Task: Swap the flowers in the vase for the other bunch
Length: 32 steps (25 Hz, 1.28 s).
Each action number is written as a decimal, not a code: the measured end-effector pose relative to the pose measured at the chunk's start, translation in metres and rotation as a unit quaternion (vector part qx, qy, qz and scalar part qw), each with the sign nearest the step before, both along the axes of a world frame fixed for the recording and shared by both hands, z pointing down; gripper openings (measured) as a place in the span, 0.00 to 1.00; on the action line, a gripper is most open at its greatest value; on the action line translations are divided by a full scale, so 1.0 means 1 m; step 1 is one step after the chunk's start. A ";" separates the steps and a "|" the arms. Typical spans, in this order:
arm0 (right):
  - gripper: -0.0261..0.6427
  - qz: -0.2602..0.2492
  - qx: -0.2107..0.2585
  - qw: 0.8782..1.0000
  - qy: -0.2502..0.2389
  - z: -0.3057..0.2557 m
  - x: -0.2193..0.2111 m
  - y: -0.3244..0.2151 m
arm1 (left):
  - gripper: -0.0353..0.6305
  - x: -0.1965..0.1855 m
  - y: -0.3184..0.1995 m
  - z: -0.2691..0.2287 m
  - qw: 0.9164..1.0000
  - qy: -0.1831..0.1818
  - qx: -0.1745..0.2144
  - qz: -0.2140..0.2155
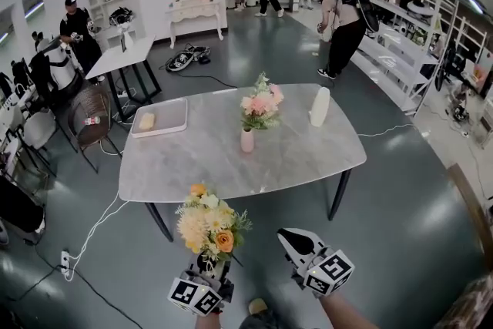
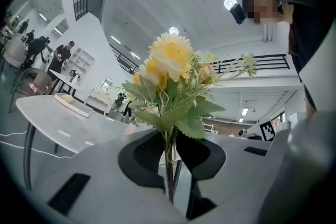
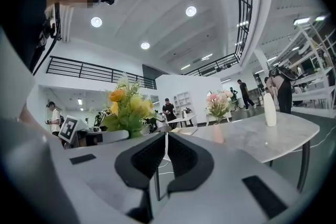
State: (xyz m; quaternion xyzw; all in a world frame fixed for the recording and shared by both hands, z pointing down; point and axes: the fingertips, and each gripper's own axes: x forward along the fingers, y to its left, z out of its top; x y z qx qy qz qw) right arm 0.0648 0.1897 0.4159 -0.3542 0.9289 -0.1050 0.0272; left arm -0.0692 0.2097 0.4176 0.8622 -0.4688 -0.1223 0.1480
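Head view: the left tool [image 1: 209, 264] and right tool [image 1: 289, 239] were low in frame, side by side, over the grey floor just short of the near edge of the worktop [image 1: 200, 158].
- The left tool carried the yellow bunch [image 1: 209, 223], blooms upright above it.
- The pink bunch [image 1: 260, 105] stood in the vase [image 1: 247, 140] near the middle of the worktop, well apart from both tools.
- A tray [image 1: 169, 115] lay toward the far left corner with a pale yellowish item [image 1: 146, 122] in it. It was too small to identify, possibly a sponge.
- A white bottle [image 1: 320, 106] stood upright to the right of the vase.

Left gripper view: this gave the grip detail the head view could not.
- The jaws were partly closed and clamped on the thin green stems [image 2: 169, 176] of the yellow bunch.
- The stems ran upright between the pads, with leaves and blooms filling the centre of the frame.
- The worktop and tray showed at the left, beyond the bunch.

Right gripper view: the jaws were together with nothing between them, which the head view left unclear.
- The yellow bunch showed at the left, beside the tool.
- The pink bunch, vase and white bottle were ahead on the worktop, seen side-on from about worktop height rather than from above.
- The vase was pale pink and narrow.
- The bottle stood nearer the right-hand end.
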 end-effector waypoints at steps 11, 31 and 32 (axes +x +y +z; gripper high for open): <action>0.08 0.019 -0.017 1.000 0.004 0.014 -0.017 -0.038 | 0.17 -0.022 -0.046 0.008 1.000 0.018 -0.002 0.012; 0.08 -0.027 -0.018 0.999 0.010 0.030 -0.056 -0.154 | 0.17 -0.037 -0.151 0.012 1.000 0.024 0.001 -0.002; 0.08 -0.026 -0.021 0.999 0.011 0.032 -0.055 -0.162 | 0.17 -0.036 -0.159 0.013 1.000 0.024 0.001 -0.002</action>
